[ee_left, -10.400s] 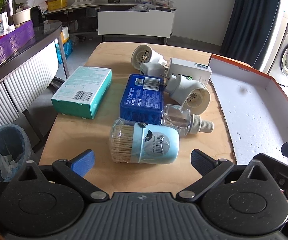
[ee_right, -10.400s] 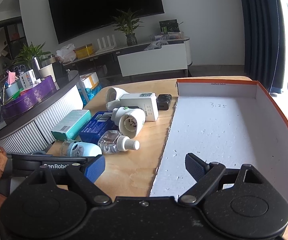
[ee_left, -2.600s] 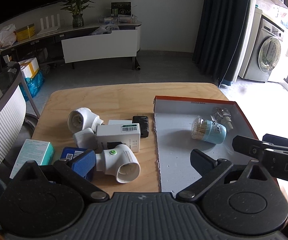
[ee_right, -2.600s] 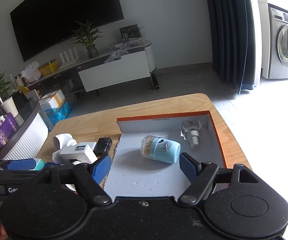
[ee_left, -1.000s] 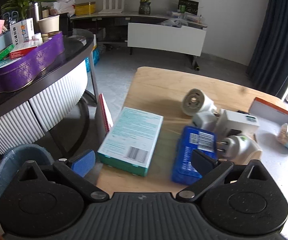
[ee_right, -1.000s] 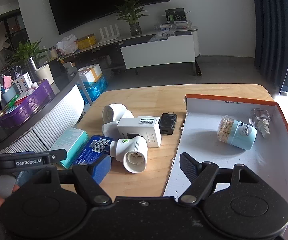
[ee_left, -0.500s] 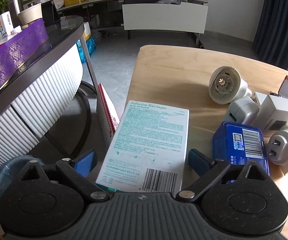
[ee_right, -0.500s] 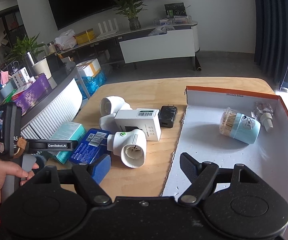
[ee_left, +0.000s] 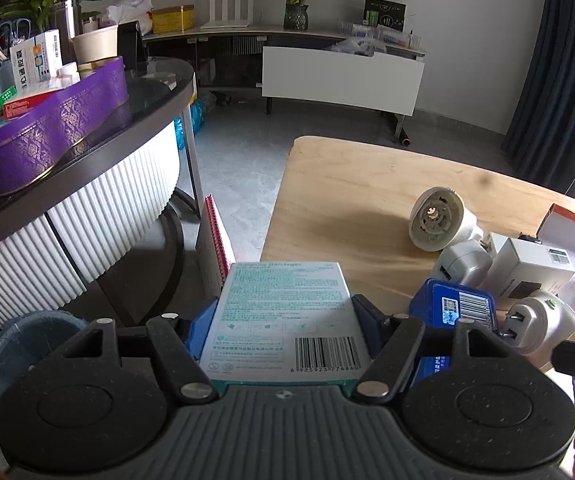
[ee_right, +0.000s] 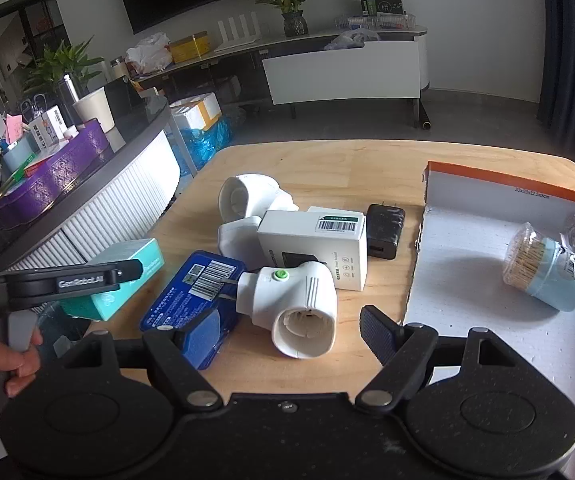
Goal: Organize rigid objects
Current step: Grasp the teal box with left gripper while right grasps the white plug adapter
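Wooden tabletop [ee_right: 319, 164], left edge: left hand-held gripper [ee_left: 283, 318] is closing around the teal box [ee_left: 283, 312]; next, carry it to the tray [ee_right: 487, 320]. Right hand-held gripper [ee_right: 289, 330] hovers open.

On the worktop [ee_right: 327, 164], the bandage box [ee_right: 127, 276] lies at the left edge, the tin [ee_right: 191, 304] right of it, then the plug adapter [ee_right: 299, 304]. Behind them sit a carton [ee_right: 315, 248] and charger [ee_right: 385, 230]. The tray [ee_right: 507, 186] fills the right side, holding the toothpick jar [ee_right: 547, 276].

Left gripper [ee_left: 283, 322] angled downward, jaws closing with a teal box [ee_left: 283, 320] between them. Right gripper [ee_right: 291, 330] angled downward, jaws spread, nothing gripped.
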